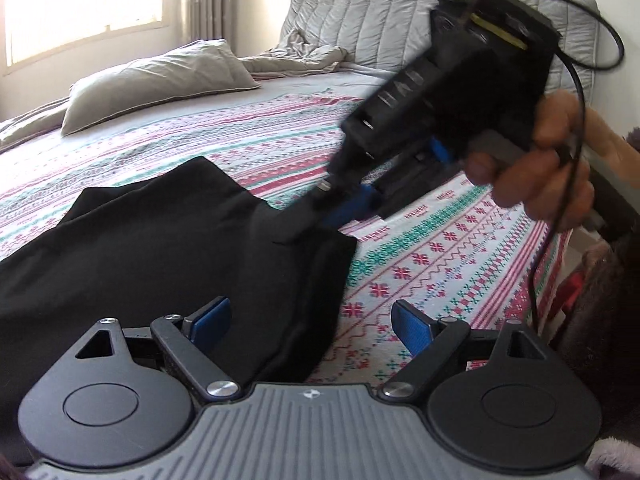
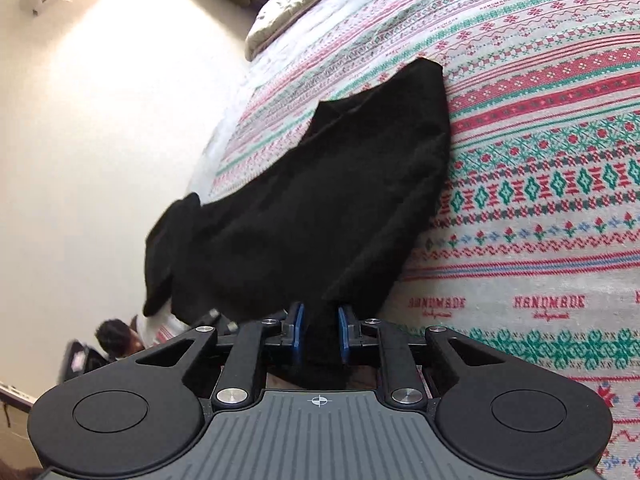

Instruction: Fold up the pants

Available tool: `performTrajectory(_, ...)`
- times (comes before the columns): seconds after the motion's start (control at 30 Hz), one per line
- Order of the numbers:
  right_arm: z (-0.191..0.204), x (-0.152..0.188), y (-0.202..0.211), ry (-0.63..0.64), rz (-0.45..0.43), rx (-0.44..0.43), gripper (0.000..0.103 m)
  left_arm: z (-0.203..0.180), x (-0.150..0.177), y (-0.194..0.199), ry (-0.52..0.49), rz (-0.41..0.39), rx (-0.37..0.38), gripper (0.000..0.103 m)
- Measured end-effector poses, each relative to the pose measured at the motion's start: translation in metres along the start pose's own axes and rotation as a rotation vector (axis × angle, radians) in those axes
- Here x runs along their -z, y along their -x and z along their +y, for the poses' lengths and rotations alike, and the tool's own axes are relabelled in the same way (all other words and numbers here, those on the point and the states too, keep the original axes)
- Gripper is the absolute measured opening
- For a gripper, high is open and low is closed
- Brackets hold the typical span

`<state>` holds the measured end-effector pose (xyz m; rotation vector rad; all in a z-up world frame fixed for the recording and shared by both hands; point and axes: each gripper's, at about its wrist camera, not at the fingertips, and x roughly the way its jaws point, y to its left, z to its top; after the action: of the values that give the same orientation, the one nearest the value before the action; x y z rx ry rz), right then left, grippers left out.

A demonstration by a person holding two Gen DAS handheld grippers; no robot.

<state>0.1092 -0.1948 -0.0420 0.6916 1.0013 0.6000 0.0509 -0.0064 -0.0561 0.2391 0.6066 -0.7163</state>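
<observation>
**Two tools, one grip on the black fabric pants**

Two tools work over a bed covered in a white bedspread (image 1: 420, 264) with red and green knitted-style bands. The black fabric pants (image 1: 160, 248) lie on this bedspread, spread across the near left part of the left wrist view and reaching toward the far side.

The left tool (image 1: 310, 322) sits just above the near edge of the pants, its blue-padded fingers (image 1: 410, 326) set wide apart with nothing between them. One pad is over the black cloth, the other over the bare bedspread.

The right tool (image 2: 320, 334) has its blue pads drawn in tight against a bunched fold of the pants (image 2: 320, 208), clamped on the cloth. From the left wrist view, this tool (image 1: 320, 216) comes in from the right, held by a hand (image 1: 536, 160), its tip at the pants' right edge.

A grey pillow (image 1: 160, 80) lies far left, near a grey quilted headboard (image 1: 400, 24).
</observation>
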Motion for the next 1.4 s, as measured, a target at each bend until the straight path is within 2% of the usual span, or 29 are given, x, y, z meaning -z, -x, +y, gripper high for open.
performTrajectory(0.13,0.003,-0.007,-0.004,-0.009,-0.007,-0.027,0.018,-0.013,-0.001,-0.007,0.009,0.000,-0.035,0.089)
performTrajectory(0.2,0.004,-0.011,-0.006,-0.013,-0.005,-0.041,0.018,-0.018,-0.002,-0.013,0.020,-0.004,-0.105,0.084)
performTrajectory(0.23,0.004,-0.012,-0.008,-0.012,-0.003,-0.044,0.018,-0.019,-0.003,-0.017,0.029,-0.002,-0.140,0.076)
performTrajectory(0.27,0.005,-0.013,-0.009,-0.010,-0.001,-0.048,0.018,-0.019,-0.003,-0.020,0.042,0.001,-0.173,0.072)
performTrajectory(0.4,0.003,-0.019,-0.009,-0.015,0.002,-0.073,0.021,-0.011,-0.005,-0.030,0.091,0.022,-0.263,0.026)
performTrajectory(0.43,0.001,-0.021,-0.006,-0.022,-0.010,-0.078,0.021,-0.008,-0.005,-0.031,0.106,0.025,-0.270,0.021)
performTrajectory(0.47,-0.001,-0.024,-0.003,-0.026,-0.027,-0.077,0.024,-0.005,-0.005,-0.030,0.123,0.023,-0.268,0.019)
performTrajectory(0.5,-0.004,-0.027,0.000,-0.023,-0.048,-0.062,0.030,-0.003,-0.004,-0.030,0.135,0.020,-0.261,0.018)
performTrajectory(0.57,-0.012,-0.034,0.006,-0.013,-0.109,0.010,0.041,-0.001,-0.004,-0.030,0.138,0.015,-0.258,0.017)
performTrajectory(0.63,-0.025,-0.043,0.004,-0.024,-0.153,0.092,0.042,-0.001,-0.003,-0.030,0.133,0.017,-0.263,0.017)
performTrajectory(0.73,-0.051,-0.056,-0.013,-0.097,-0.131,0.130,0.042,-0.002,-0.002,-0.032,0.131,0.030,-0.248,0.017)
performTrajectory(0.77,-0.058,-0.059,-0.020,-0.116,-0.125,0.138,0.041,-0.003,-0.002,-0.033,0.124,0.031,-0.250,0.017)
performTrajectory(0.93,-0.076,-0.078,-0.046,-0.132,-0.171,0.056,0.035,-0.004,0.001,-0.035,0.116,0.029,-0.258,0.017)
performTrajectory(1.13,-0.073,-0.102,-0.070,-0.052,-0.228,0.049,0.032,-0.008,0.007,-0.034,0.128,0.001,-0.279,0.017)
performTrajectory(1.3,-0.070,-0.108,-0.084,-0.092,-0.257,0.060,0.006,-0.020,0.005,-0.027,0.101,-0.026,-0.311,0.011)
performTrajectory(1.4,-0.073,-0.110,-0.074,-0.123,-0.290,0.045,0.005,-0.035,-0.004,-0.018,0.093,-0.065,-0.318,0.010)
